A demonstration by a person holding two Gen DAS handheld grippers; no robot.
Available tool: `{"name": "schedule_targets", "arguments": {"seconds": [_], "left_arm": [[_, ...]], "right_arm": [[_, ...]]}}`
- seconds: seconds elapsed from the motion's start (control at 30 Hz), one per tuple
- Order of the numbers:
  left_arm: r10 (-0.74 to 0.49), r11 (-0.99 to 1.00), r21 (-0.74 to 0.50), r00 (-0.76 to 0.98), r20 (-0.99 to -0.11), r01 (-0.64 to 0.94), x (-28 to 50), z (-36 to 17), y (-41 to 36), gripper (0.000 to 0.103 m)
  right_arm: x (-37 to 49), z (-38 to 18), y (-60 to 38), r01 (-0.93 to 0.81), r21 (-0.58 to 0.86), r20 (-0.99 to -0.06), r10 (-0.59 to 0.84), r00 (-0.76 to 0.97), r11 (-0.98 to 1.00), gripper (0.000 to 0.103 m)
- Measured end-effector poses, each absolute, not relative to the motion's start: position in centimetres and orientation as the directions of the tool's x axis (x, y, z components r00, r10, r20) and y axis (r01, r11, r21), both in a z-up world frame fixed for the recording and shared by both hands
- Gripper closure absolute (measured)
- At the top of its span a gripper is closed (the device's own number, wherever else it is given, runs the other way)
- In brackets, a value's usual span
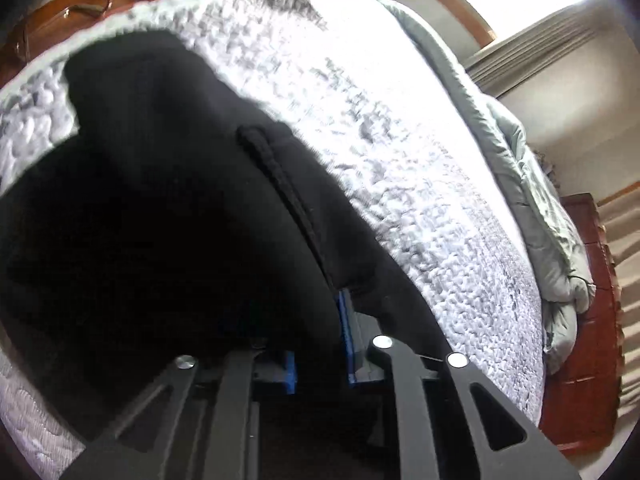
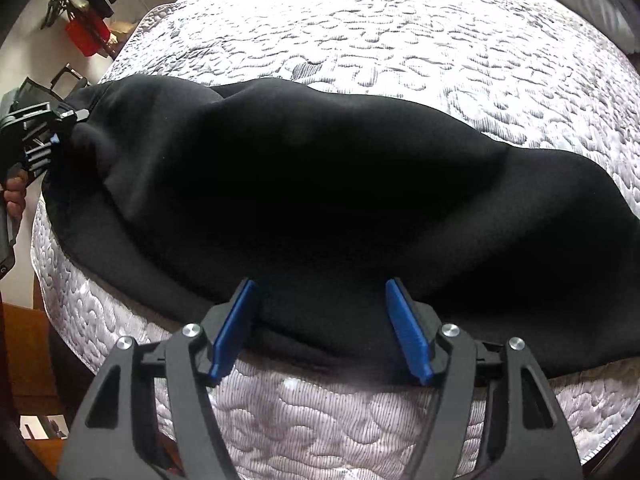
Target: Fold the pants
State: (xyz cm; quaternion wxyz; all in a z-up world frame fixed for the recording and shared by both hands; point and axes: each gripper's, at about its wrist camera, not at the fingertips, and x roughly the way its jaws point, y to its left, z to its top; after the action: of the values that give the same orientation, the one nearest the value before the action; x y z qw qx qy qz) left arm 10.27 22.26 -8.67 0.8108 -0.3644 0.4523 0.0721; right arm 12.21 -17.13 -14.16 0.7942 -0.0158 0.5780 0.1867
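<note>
Black pants (image 2: pixel 320 192) lie across the near edge of a white quilted mattress (image 2: pixel 400 40). My right gripper (image 2: pixel 320 324) is open, its blue pads on either side of the pants' near edge at the mattress edge. My left gripper (image 1: pixel 320 332) is shut on the pants (image 1: pixel 160 220); the cloth drapes over its fingers and hides the left pad. In the right wrist view the left gripper (image 2: pixel 60 128) holds the pants' left end, lifted a little off the mattress.
A grey duvet (image 1: pixel 540 200) is bunched along the far side of the mattress (image 1: pixel 400 160). A wooden headboard (image 1: pixel 592 320) stands at the right. Red and dark items (image 2: pixel 84 36) sit beyond the mattress corner. Wooden floor (image 2: pixel 36 344) lies below.
</note>
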Motion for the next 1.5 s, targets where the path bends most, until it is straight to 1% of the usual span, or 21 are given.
{"name": "schedule_targets", "arguments": {"seconds": [0.1,0.27,0.33,0.4,0.47,0.53,0.63,0.7,0.77,0.8,0.9,1.03,1.1,1.17,1.2,1.27,1.33,1.43,1.5], "left_arm": [[-0.14,0.728,-0.516,0.639,-0.756,-0.451,7.9,-6.7,21.1,0.088],[-0.018,0.741,-0.489,0.715,-0.699,-0.46,0.3,-3.9,18.8,0.088],[0.006,0.741,-0.466,0.7,-0.715,-0.483,-0.9,-4.5,18.5,0.088],[0.041,0.752,-0.41,0.657,-0.753,-0.517,-1.8,-6.6,18.3,0.087],[0.033,0.752,-0.378,0.604,-0.796,-0.54,-3.2,-9.7,19.2,0.086],[0.017,0.75,-0.384,0.596,-0.803,-0.539,-3.7,-12.0,19.8,0.085],[0.029,0.784,-0.36,0.609,-0.792,-0.505,-3.4,-11.6,19.6,0.081],[0.002,0.785,-0.367,0.595,-0.804,-0.498,-3.5,-11.1,19.8,0.064],[-0.005,0.785,-0.369,0.59,-0.807,-0.497,-3.6,-10.2,19.4,0.058],[0.012,0.794,-0.343,0.577,-0.817,-0.502,-4.0,-9.5,19.2,0.055],[0.02,0.8,-0.332,0.574,-0.819,-0.5,-5.2,-8.2,17.9,0.049],[0.023,0.814,-0.32,0.578,-0.815,-0.485,-5.8,-7.1,14.9,0.049],[-0.044,0.82,-0.372,0.599,-0.799,-0.435,-5.3,-6.6,12.7,0.049],[-0.083,0.839,-0.382,0.604,-0.793,-0.387,-4.6,-6.2,10.4,0.049],[-0.123,0.854,-0.396,0.607,-0.785,-0.338,-3.9,-6.0,8.8,0.048],[-0.166,0.877,-0.392,0.591,-0.789,-0.277,-2.5,-6.1,6.5,0.047],[-0.199,0.906,-0.371,0.567,-0.799,-0.205,-0.6,-6.6,4.1,0.047],[-0.202,0.929,-0.336,0.546,-0.813,-0.156,1.7,-7.1,1.6,0.047],[-0.18,0.944,-0.298,0.538,-0.823,-0.14,3.2,-7.8,0.6,0.042]], "right_arm": [[12.2,-13.9,-17.5,-0.308,0.21,-0.924,0.291,0.249,0.928,0.036],[11.9,-13.1,-18.8,-0.303,0.244,-0.924,0.316,0.215,0.921,0.036],[11.7,-12.8,-19.5,-0.309,0.232,-0.927,0.306,0.218,0.922,0.036],[11.7,-13.0,-20.0,-0.3,0.226,-0.929,0.297,0.218,0.927,0.035],[11.8,-13.5,-20.7,-0.268,0.235,-0.933,0.294,0.207,0.934,0.035],[11.7,-13.7,-21.0,-0.264,0.259,-0.924,0.318,0.21,0.929,0.034],[11.4,-13.5,-21.4,-0.266,0.276,-0.915,0.337,0.221,0.924,0.034],[11.3,-13.0,-22.1,-0.258,0.295,-0.907,0.354,0.227,0.92,0.034],[11.0,-12.1,-23.4,-0.245,0.302,-0.896,0.362,0.257,0.921,0.034],[10.8,-11.6,-24.3,-0.236,0.298,-0.892,0.358,0.275,0.925,0.034],[9.8,-10.0,-29.1,-0.156,0.298,-0.879,0.334,0.341,0.942,0.034],[8.4,-8.8,-36.1,-0.019,0.266,-0.877,0.25,0.411,0.964,0.034],[7.7,-8.6,-39.7,0.052,0.274,-0.871,0.224,0.438,0.96,0.034],[6.9,-8.6,-42.9,0.125,0.28,-0.866,0.195,0.461,0.952,0.034],[6.4,-8.6,-44.6,0.163,0.292,-0.86,0.184,0.475,0.942,0.034],[5.7,-8.8,-46.9,0.207,0.34,-0.846,0.203,0.492,0.917,0.034],[5.2,-9.4,-49.2,0.244,0.427,-0.821,0.26,0.509,0.87,0.034],[4.9,-10.3,-51.4,0.296,0.508,-0.791,0.302,0.532,0.809,0.035],[5.0,-10.6,-52.3,0.311,0.534,-0.778,0.313,0.545,0.787,0.035]]}}
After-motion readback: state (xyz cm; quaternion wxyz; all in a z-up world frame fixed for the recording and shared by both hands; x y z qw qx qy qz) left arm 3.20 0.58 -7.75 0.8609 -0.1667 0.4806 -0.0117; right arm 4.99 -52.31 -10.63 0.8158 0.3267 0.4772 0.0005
